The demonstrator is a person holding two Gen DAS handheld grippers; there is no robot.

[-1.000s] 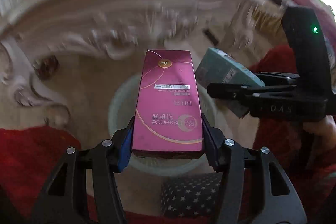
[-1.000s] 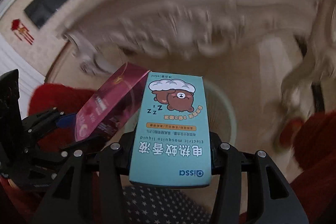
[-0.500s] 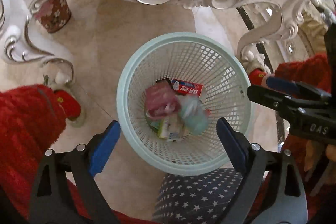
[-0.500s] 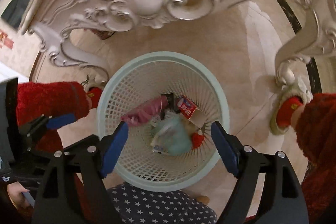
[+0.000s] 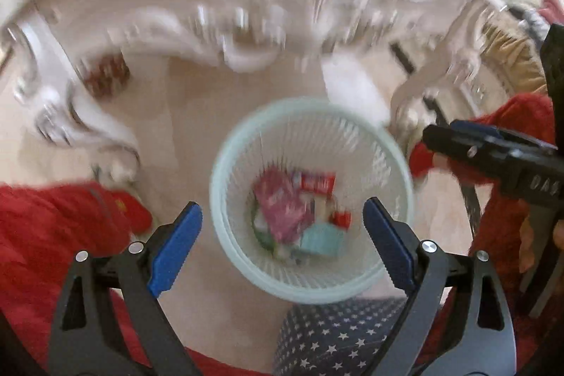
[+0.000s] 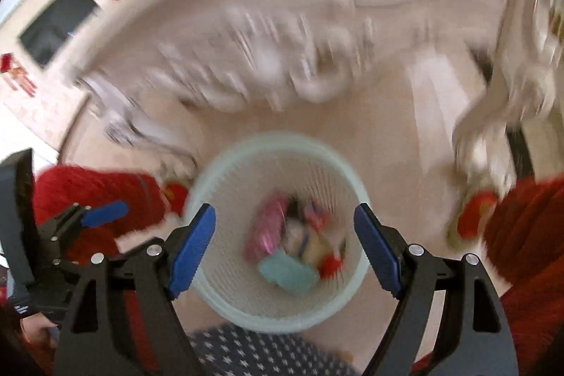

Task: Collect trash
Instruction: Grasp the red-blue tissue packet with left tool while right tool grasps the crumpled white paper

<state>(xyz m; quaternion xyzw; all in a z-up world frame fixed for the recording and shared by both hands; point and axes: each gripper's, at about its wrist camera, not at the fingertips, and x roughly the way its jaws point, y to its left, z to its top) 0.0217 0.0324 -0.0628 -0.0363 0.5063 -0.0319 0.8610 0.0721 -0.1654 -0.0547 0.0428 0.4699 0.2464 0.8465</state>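
carved white table [image 5: 246, 34] over beige floor | pale green basket [image 5: 225, 228] below both grippers | left gripper [image 5: 282, 235], right gripper [image 6: 283, 245]: jaws wide, nothing held | pink box [image 5: 282, 210], teal box [image 6: 287, 272] inside basket (blurred)

The pale green basket [image 5: 394, 161] stood on the floor [image 5: 190, 115] with its mouth open upward, and no object lay across the opening. Both hand-held grippers hung above it. The left hand-held gripper [image 5: 282, 235] stood with jaws wide and empty; the right hand-held gripper [image 6: 283, 247] likewise. The two devices were near each other over the rim, which limited sideways travel between them. The carved white worktop [image 6: 282, 16] overhung the far side of the basket, and its curved leg [image 5: 416, 87] stood just beside the rim. Red-clad legs [image 5: 53, 228] flanked the basket on both sides. Trash [image 5: 282, 214] covered the basket bottom. A star-patterned cushion [image 5: 335, 337] lay against the near rim.
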